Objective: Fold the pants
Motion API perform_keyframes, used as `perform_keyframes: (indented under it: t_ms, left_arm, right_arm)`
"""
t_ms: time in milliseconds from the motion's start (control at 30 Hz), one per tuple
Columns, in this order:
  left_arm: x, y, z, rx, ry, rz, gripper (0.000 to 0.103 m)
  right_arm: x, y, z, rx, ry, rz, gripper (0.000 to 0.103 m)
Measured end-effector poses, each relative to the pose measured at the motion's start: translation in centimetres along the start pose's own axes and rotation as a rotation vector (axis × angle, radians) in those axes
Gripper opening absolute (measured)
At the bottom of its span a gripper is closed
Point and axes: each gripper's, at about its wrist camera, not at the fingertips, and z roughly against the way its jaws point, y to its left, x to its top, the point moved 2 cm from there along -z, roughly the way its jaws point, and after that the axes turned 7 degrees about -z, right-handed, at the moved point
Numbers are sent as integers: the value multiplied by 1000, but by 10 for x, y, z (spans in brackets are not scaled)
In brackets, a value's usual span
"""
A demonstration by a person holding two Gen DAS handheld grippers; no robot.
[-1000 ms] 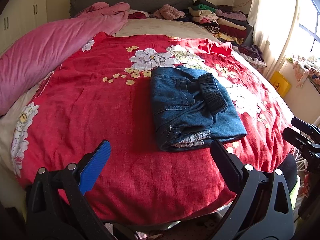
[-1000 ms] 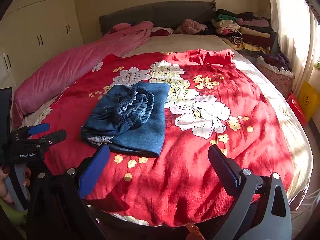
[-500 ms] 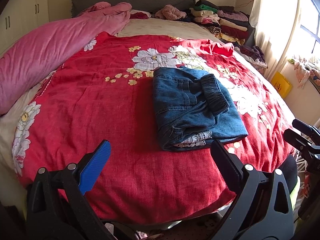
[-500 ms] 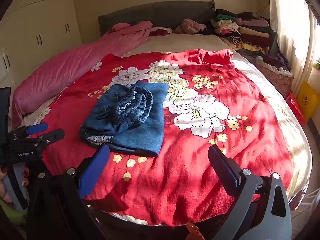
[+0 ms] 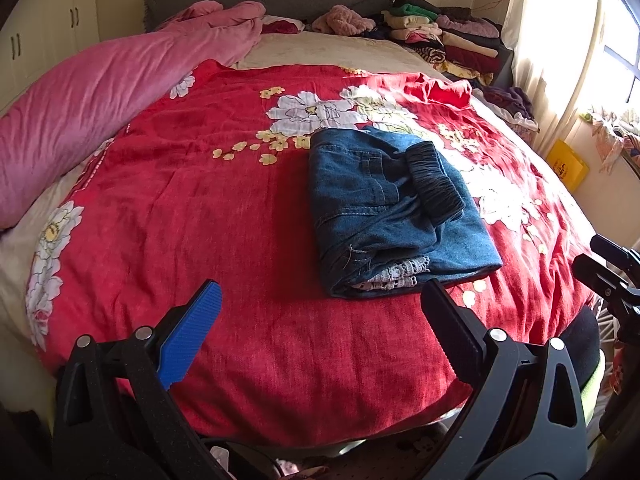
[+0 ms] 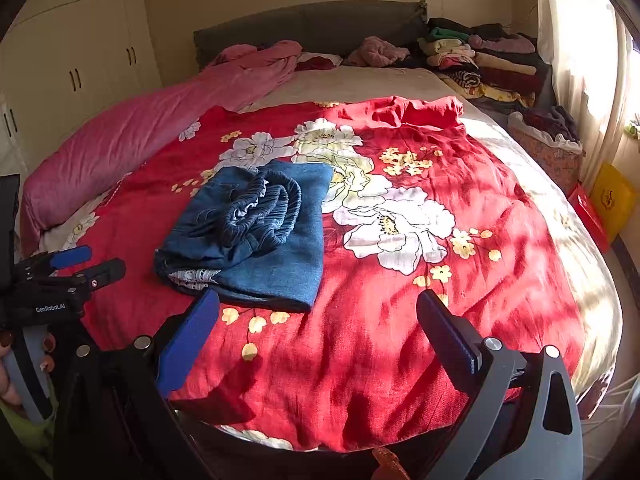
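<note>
Left wrist view: the left gripper [image 5: 320,320] is held low at the near edge of the bed [image 5: 328,46], its fingers [image 5: 188,336] spread wide and holding nothing, aimed across the red floral bedspread [image 5: 200,220]. The right gripper [image 6: 318,326] hangs in a matching pose beside it, fingers equally wide apart and empty. In the right wrist view a hand [image 6: 8,372] grips the left gripper's handle at the far left edge.

The pants [image 5: 388,208] lie on the bedspread just beyond the left gripper's fingertips, touched by neither tool. They are folded into a compact blue denim rectangle whose long axis runs from the near edge toward the headboard. The gathered elastic waistband rests on top — bunched and darker than the rest. At the near end the layers open slightly, showing what looks like pale lace trim, though it is too small to be sure.
</note>
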Motion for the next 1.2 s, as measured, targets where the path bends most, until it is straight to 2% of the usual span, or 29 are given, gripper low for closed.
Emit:
perform_keyframes:
  t_ms: [933,1200]
  left_arm:
    - [-3,-2,-1,-11,8,6,93]
    - [-6,12,-15,41,48,22,93]
  right_arm:
    - [-1,-6,-3,-37,3,-10,98]
    - [-1,-15,-11,-60,16,-20,98]
